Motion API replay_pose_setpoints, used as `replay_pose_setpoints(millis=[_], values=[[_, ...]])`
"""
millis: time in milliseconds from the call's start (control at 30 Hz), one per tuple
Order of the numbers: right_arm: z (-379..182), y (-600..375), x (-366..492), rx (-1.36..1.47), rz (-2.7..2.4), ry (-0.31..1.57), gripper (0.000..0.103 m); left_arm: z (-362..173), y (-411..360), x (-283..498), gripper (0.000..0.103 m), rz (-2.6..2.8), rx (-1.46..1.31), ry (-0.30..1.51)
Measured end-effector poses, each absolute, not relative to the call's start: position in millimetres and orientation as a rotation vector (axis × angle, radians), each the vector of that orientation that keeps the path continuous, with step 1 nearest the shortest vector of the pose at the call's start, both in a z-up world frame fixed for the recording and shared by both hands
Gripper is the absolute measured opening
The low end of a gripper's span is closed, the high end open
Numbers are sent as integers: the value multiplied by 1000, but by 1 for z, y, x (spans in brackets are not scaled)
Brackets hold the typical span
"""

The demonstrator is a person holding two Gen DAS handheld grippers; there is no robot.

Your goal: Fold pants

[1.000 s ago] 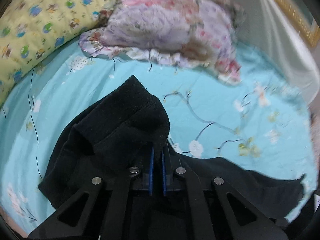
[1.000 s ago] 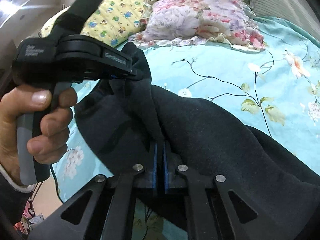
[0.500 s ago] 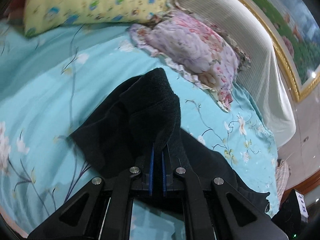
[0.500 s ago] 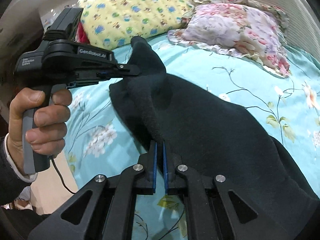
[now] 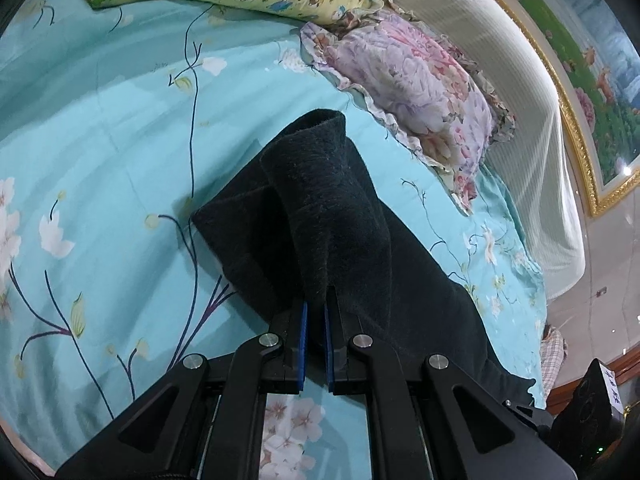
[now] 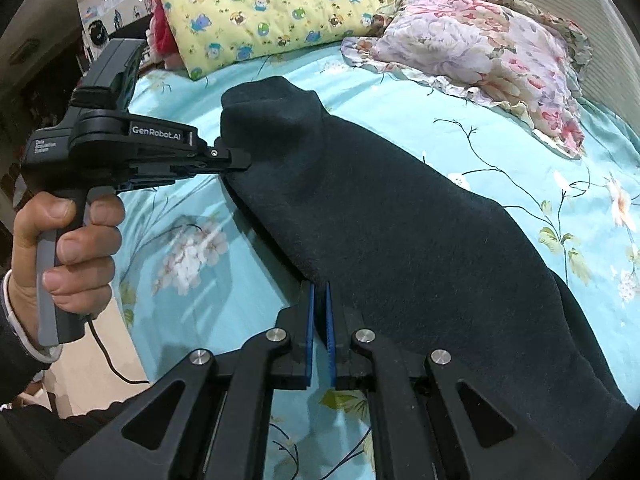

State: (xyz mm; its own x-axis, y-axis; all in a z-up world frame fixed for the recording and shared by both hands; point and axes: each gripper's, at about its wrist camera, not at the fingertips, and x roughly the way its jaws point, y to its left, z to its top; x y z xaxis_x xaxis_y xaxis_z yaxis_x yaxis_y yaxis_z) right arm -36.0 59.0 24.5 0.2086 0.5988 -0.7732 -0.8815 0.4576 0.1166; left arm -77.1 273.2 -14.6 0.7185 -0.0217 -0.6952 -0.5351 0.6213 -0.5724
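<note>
Both grippers are clamped on the dark pants (image 6: pixel 400 220), which lie stretched across the turquoise flowered sheet (image 6: pixel 192 280). In the right wrist view the right gripper (image 6: pixel 319 292) sits at bottom centre, its blue pads (image 6: pixel 308 320) pressed nearly together over the near edge of the cloth. From there the pants run as a long dark band up toward the upper middle of the frame, where the folded end rises in a rounded hump. The left gripper (image 6: pixel 242 160) comes in from the left side of that frame and pinches the cloth just below the hump, and a hand (image 6: pixel 72 252) at the lower left grips its grey handle.

From the left wrist view, the left gripper (image 5: pixel 315 308) is at bottom centre, pads close together with a ridge of fabric caught between them. The pants (image 5: pixel 332 216) stand up in a thick fold toward the middle of the frame and trail off to the lower right.

Two pillows lie at the top of both frames: a yellow pillow (image 6: pixel 272 4) with cartoon animals at left, and a pink pillow (image 6: pixel 480 48) with a frilled edge at right.
</note>
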Motion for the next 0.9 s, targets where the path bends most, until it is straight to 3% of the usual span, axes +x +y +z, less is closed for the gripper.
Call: replay_pose_setpoints(millis=[367, 433, 533, 567, 600, 700, 900], values=[[20, 58, -33, -420, 1049, 896, 7, -16, 272, -92, 15, 310, -865, 739], [19, 54, -29, -388, 1052, 923, 9, -12, 272, -97, 31, 331, -842, 745], [20, 48, -27, -359, 1051, 931, 27, -9, 277, -105, 43, 353, -850, 739], [22, 44, -25, -346, 1042, 931, 43, -8, 280, -107, 44, 359, -857, 737], [23, 41, -24, -333, 1036, 931, 51, -7, 282, -109, 47, 365, -862, 734], [30, 27, -14, -249, 1036, 931, 52, -5, 288, -111, 56, 386, -874, 732], [39, 4, 8, -108, 999, 945, 52, -4, 292, -110, 62, 397, -884, 736]])
